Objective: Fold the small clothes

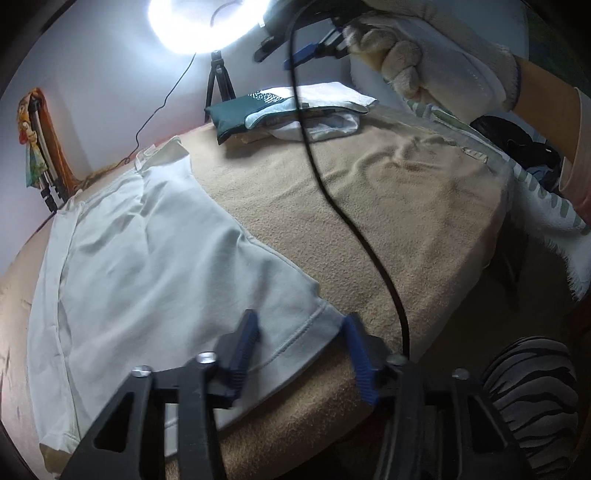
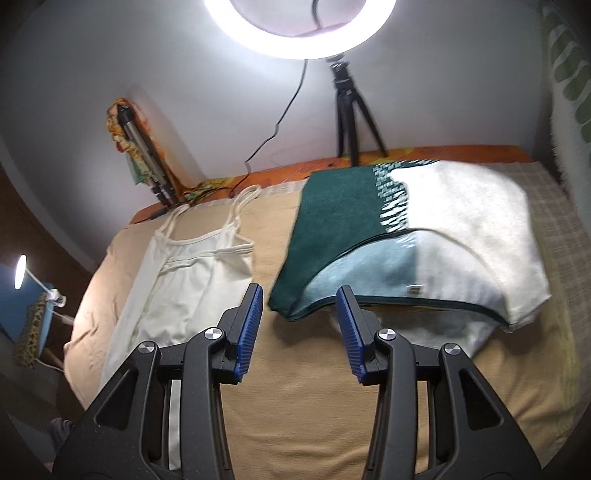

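A white strappy camisole lies flat on the tan blanket; in the right wrist view the camisole lies at the left with its straps toward the wall. My left gripper is open, its jaws on either side of the camisole's hem corner. My right gripper is open and empty above the blanket, in front of a stack of folded clothes. In the left wrist view the right gripper is high up in a gloved hand.
The folded stack of green and white garments lies at the far side of the bed. A ring light on a tripod stands by the wall. A black cable hangs across the blanket. A striped towel drapes at the right.
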Demonstrator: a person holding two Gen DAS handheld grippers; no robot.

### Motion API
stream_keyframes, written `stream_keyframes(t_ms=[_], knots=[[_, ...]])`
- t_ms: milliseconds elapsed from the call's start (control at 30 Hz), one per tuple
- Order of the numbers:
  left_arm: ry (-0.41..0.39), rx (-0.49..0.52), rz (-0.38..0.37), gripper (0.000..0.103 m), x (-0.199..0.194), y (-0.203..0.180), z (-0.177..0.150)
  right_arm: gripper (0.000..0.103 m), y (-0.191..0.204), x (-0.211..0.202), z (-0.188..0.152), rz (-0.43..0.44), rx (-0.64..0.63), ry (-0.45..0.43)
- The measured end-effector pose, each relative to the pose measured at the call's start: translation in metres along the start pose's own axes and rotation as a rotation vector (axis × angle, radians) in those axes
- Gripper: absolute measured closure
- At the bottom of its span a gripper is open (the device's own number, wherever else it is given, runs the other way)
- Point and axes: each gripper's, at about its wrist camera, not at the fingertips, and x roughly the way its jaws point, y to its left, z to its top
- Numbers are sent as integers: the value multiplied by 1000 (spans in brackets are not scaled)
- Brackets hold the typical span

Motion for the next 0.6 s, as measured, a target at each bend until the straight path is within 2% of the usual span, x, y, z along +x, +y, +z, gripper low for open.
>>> stream_keyframes(t_ms=[33, 100, 133, 233, 367, 600], knots=[[-9, -5, -8, 83, -1, 2, 1, 59, 5, 7, -1, 19, -6, 9], [-18, -51, -31, 95, -3, 10, 2, 59, 17, 22, -1, 49, -19, 29], [-28, -93, -52, 97, -6, 18, 2, 59, 24, 31, -1, 65, -21, 40], [-60, -191, -96, 99, -18, 36, 3, 59, 42, 59, -2, 94, -26, 73], [-110, -254, -107, 99, -35, 52, 4, 59, 64, 104, -1, 77, -34, 124], [-116, -301, -140, 99, -38, 63, 2, 59, 72, 164, 7, -44, -1, 168]])
